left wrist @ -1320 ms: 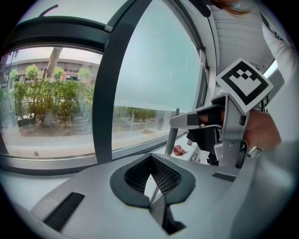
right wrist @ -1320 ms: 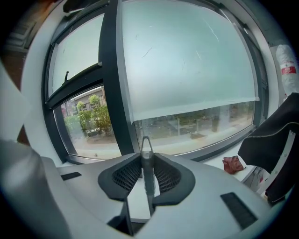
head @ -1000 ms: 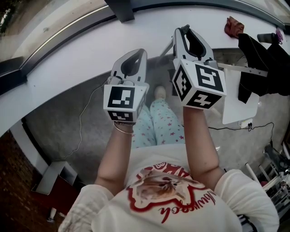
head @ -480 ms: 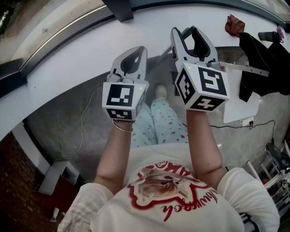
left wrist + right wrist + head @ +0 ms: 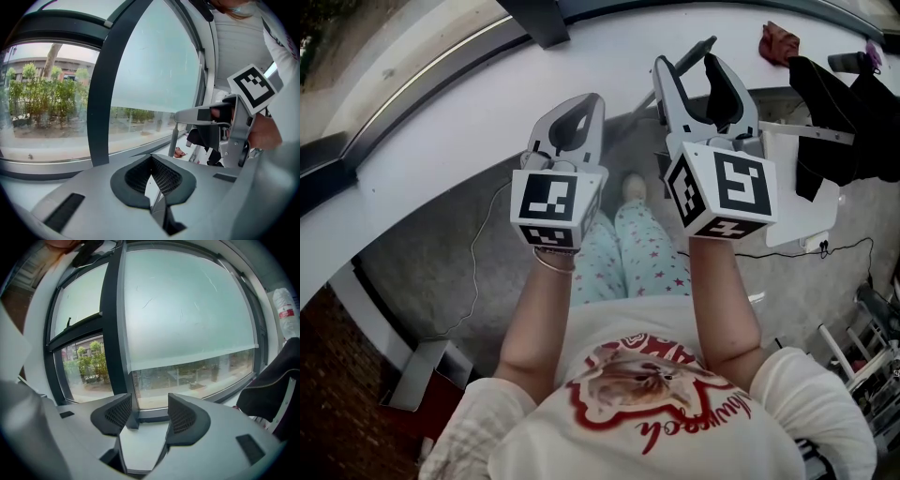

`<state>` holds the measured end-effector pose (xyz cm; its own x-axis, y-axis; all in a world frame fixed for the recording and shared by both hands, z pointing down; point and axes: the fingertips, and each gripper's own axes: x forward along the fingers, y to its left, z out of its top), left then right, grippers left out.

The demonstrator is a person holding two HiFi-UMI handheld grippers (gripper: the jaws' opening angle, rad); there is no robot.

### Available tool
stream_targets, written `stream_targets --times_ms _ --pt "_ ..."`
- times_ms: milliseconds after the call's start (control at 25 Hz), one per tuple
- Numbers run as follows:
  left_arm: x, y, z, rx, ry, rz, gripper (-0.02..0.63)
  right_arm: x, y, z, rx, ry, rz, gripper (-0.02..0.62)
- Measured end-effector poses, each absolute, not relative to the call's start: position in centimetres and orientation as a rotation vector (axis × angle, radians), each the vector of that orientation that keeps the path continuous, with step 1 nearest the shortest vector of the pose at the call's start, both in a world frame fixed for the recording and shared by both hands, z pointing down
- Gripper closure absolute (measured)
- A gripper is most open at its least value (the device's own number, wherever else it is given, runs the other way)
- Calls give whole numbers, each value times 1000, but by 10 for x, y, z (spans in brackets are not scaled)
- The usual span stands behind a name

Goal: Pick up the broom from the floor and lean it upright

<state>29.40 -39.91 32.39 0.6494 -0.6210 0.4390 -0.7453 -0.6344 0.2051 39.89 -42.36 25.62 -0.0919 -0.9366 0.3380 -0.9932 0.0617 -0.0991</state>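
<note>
The white sill (image 5: 441, 141) curves close ahead of both tools, with window glass just beyond it. Grey floor (image 5: 441, 253) lies open below and to the left, crossed by a thin cable (image 5: 474, 281). Right of the right tool (image 5: 689, 61), a white board (image 5: 797, 206) with a dark garment (image 5: 830, 112) on it crowds that side.

The shirt (image 5: 656, 403) has red script that is upside down and not legible. Each tool's cube (image 5: 722, 192) carries black-and-white squares.

The left tool (image 5: 151, 159) has its jaws pressed together on nothing. The right tool's jaws stand spread wide, having just been opening, with only sill and window between them.

The broom (image 5: 701, 49) shows as a thin grey pole with a dark tip. It leans at the sill just left of the right tool's jaws, between the two tools.
</note>
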Motion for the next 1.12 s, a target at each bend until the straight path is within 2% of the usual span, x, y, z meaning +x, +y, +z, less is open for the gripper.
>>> stream_targets --times_ms 280,520,560,600,640,840,1120 --pt "290 -389 322 2532 -1062 461 589 400 -405 252 2065 -2119 419 360" --pt "281 -375 305 2571 -1050 419 589 367 -382 240 2041 -2204 365 364" --pt "281 -372 301 2581 -1043 409 589 360 -378 238 2034 -2221 357 389" --pt "282 -368 296 2594 -1034 400 589 354 -373 236 2026 -2234 347 491" --pt "282 -364 291 2608 -1023 392 589 346 -367 234 2013 -2256 339 566" --pt "273 -345 276 2653 -984 339 589 314 -345 236 1944 -2369 371 571" --pt "265 -311 264 2629 -990 262 590 305 -303 252 1878 -2363 408 571"
